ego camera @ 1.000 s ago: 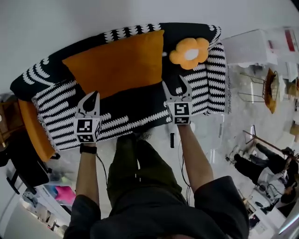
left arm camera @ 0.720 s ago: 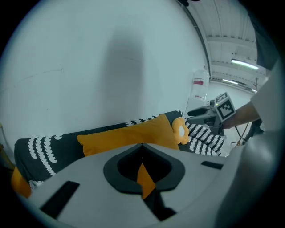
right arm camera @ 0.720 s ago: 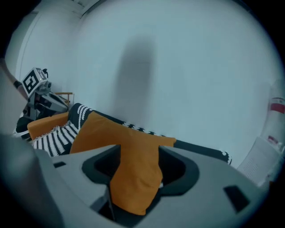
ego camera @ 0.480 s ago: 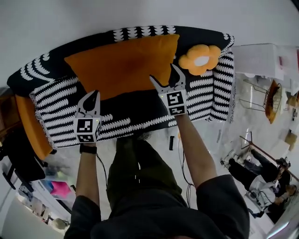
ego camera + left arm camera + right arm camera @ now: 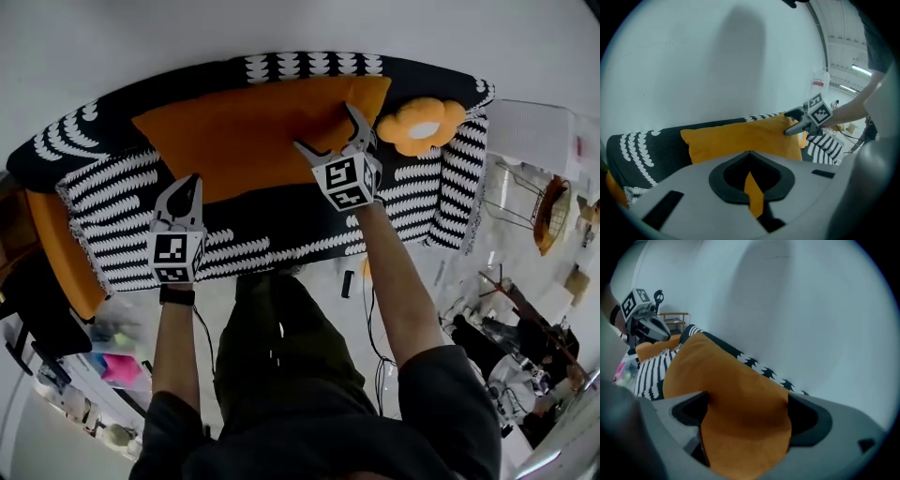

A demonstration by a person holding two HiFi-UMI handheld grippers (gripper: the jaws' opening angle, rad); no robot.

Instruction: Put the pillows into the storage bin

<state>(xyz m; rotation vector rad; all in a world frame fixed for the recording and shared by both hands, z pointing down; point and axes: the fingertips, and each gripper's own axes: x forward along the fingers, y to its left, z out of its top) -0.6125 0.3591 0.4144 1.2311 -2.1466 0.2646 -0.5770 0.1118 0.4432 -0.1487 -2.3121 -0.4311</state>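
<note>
Right arm stretched forward, right gripper (image 5: 326, 128) tilted down onto the orange pillow (image 5: 234, 136). Its jaws have just been opening and now stand wide, with the pillow's right end between them, not pinched. Left gripper (image 5: 190, 183) closed, empty, over the sofa (image 5: 103, 178) seat. Pillow plain, plump, leaning on the backrest.

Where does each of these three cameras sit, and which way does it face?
Head view: on the person's head, looking steeply down at the black-and-white patterned sofa; both forearms, left gripper and right gripper show.
Left gripper view: on the left gripper, facing along its closed jaws at the large orange rectangular pillow; the right gripper shows beyond.
Right gripper view: on the right gripper; its jaws, just opened wider, straddle that pillow; the left gripper shows at upper left.
Shared: all three see that pillow.
</note>
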